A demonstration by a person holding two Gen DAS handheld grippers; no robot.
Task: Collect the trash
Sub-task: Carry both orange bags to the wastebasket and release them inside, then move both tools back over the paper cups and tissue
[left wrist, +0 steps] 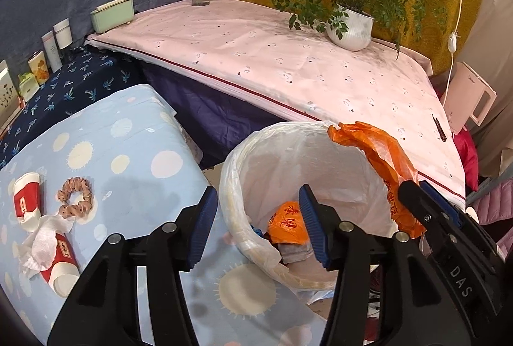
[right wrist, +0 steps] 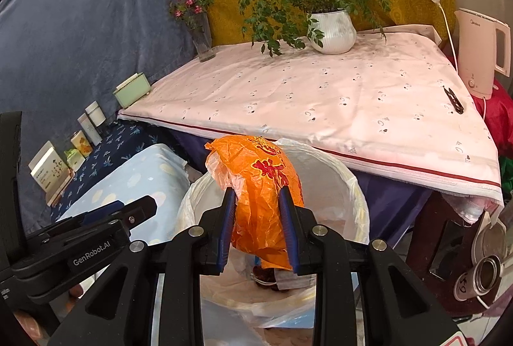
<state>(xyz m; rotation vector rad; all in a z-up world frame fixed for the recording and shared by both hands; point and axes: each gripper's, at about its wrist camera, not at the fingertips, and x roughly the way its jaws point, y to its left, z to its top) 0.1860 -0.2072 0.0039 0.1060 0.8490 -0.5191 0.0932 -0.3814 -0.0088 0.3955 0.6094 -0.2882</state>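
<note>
Only the left view shows two paper cups [left wrist: 27,201], seemingly crushed, on the dotted surface [left wrist: 128,160]. The left hand-held gripper [left wrist: 256,224] gapes wide; the right hand-held gripper [right wrist: 258,230] pinches a crinkly orange bag [right wrist: 263,185] over the lined bin [right wrist: 356,195].

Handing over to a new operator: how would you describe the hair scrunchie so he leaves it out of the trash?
Start at the light blue polka-dot cloth left of the lined trash bin. Near its left edge lie two red-and-white paper cups and a crumpled white tissue. The scrunchie lies beside them: a ruffled tan fabric ring, the only soft loop there.
</note>
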